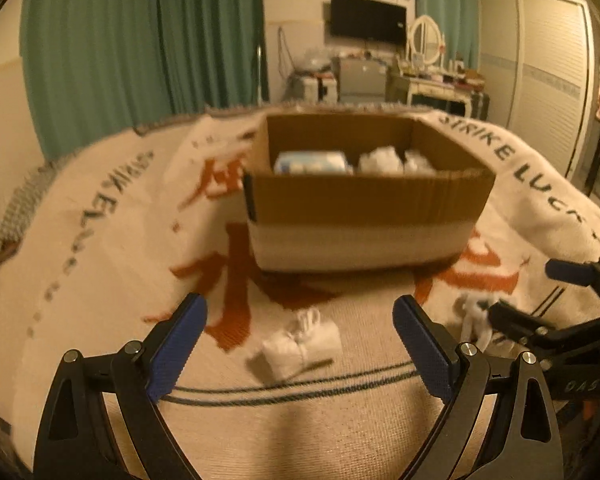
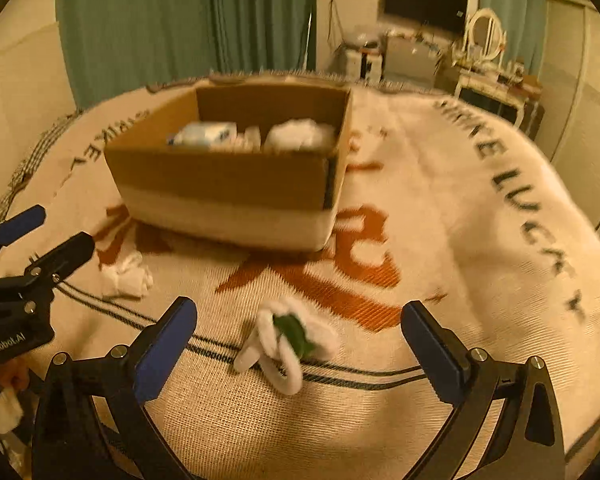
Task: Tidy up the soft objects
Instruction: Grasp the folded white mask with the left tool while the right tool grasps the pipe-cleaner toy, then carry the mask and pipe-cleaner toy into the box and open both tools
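- Your left gripper (image 1: 300,320) was wide open over the white bundle (image 1: 300,344), near the box (image 1: 364,196), ready to grab.
- Your right gripper (image 2: 300,320) was wide open over the green-white toy (image 2: 288,336).

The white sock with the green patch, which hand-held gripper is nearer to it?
Right. The right hand-held gripper is open with the green-patched sock between its fingers; the left hand-held gripper is off to the sock's left, over another white bundle.

Black left claw (image 1: 300,344) w/ blue pads (image 1: 176,354), silver screws.
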Demonstrator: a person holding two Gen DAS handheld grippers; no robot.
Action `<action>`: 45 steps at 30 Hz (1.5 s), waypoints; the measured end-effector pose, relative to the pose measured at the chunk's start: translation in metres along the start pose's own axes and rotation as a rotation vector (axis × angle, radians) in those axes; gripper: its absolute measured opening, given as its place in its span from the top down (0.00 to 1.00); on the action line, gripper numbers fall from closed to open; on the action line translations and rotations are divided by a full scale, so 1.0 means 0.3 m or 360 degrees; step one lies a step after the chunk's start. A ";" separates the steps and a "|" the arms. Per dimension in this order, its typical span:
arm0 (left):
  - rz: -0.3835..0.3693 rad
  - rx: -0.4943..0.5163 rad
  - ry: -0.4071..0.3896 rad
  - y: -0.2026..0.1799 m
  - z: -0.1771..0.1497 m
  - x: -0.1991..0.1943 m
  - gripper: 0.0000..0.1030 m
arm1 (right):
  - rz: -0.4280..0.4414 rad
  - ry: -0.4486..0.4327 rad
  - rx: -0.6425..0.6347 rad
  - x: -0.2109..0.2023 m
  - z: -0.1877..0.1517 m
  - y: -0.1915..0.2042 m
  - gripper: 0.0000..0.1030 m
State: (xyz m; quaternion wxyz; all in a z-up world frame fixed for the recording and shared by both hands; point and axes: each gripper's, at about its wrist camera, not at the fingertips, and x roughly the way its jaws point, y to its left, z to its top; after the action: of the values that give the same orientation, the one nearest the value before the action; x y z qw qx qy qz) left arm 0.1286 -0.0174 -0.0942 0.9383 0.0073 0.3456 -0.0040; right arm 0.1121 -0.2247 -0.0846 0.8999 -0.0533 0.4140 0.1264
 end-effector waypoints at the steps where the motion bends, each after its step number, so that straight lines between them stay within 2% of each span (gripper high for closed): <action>1: -0.0007 -0.0016 0.0024 0.003 -0.008 0.016 0.07 | -0.0001 0.0024 -0.0004 0.018 -0.007 0.005 0.01; 4: -0.0048 -0.0078 0.0123 0.021 -0.032 0.073 0.07 | 0.0015 0.0086 0.0048 0.067 -0.032 0.011 0.01; 7: -0.0037 -0.0080 0.0178 0.030 -0.052 0.115 0.07 | 0.0045 0.0155 0.0059 0.113 -0.045 0.016 0.03; 9: -0.0036 -0.0052 0.0202 0.019 -0.061 0.131 0.07 | 0.0079 0.0219 0.0076 0.147 -0.053 0.014 0.18; 11: -0.0030 -0.0016 0.0214 0.007 -0.071 0.142 0.09 | 0.0068 0.0228 0.0087 0.158 -0.053 0.010 0.27; 12: -0.0020 -0.0004 0.0217 0.002 -0.075 0.146 0.09 | 0.0053 0.0210 0.0087 0.154 -0.054 0.009 0.38; 15: -0.0021 -0.0004 0.0227 -0.002 -0.077 0.161 0.10 | 0.0077 0.0182 0.0071 0.143 -0.056 0.013 0.48; 16: -0.0019 -0.0009 0.0233 -0.001 -0.077 0.167 0.13 | 0.0076 0.0169 0.0062 0.139 -0.057 0.016 0.48; 18: -0.0034 -0.0032 0.0257 0.005 -0.073 0.185 0.25 | 0.0072 0.0156 0.0045 0.135 -0.059 0.025 0.48; 20: -0.0052 -0.0044 0.0273 0.008 -0.072 0.198 0.29 | 0.0072 0.0149 0.0033 0.131 -0.059 0.031 0.48; 21: -0.0068 -0.0054 0.0280 0.008 -0.074 0.201 0.43 | 0.0072 0.0144 0.0027 0.128 -0.061 0.034 0.48; 22: -0.0087 -0.0062 0.0288 0.008 -0.076 0.201 0.46 | 0.0072 0.0139 0.0024 0.125 -0.062 0.034 0.48; 29: -0.0155 -0.0063 0.0257 0.003 -0.095 0.121 0.47 | 0.0047 0.0060 -0.0002 0.074 -0.064 0.055 0.48; 36: -0.0138 -0.0009 0.0214 -0.025 -0.093 -0.008 0.47 | 0.0078 -0.0025 -0.0020 -0.017 -0.089 0.090 0.48; 45: -0.0114 0.0048 0.0043 -0.025 -0.040 -0.172 0.47 | 0.0100 -0.0147 -0.0009 -0.173 -0.089 0.090 0.49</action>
State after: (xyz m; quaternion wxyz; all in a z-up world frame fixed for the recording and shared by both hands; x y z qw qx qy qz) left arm 0.0814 -0.0246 -0.0698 0.9327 0.0090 0.3581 -0.0426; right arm 0.0528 -0.2135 -0.0624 0.9134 -0.0369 0.3732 0.1582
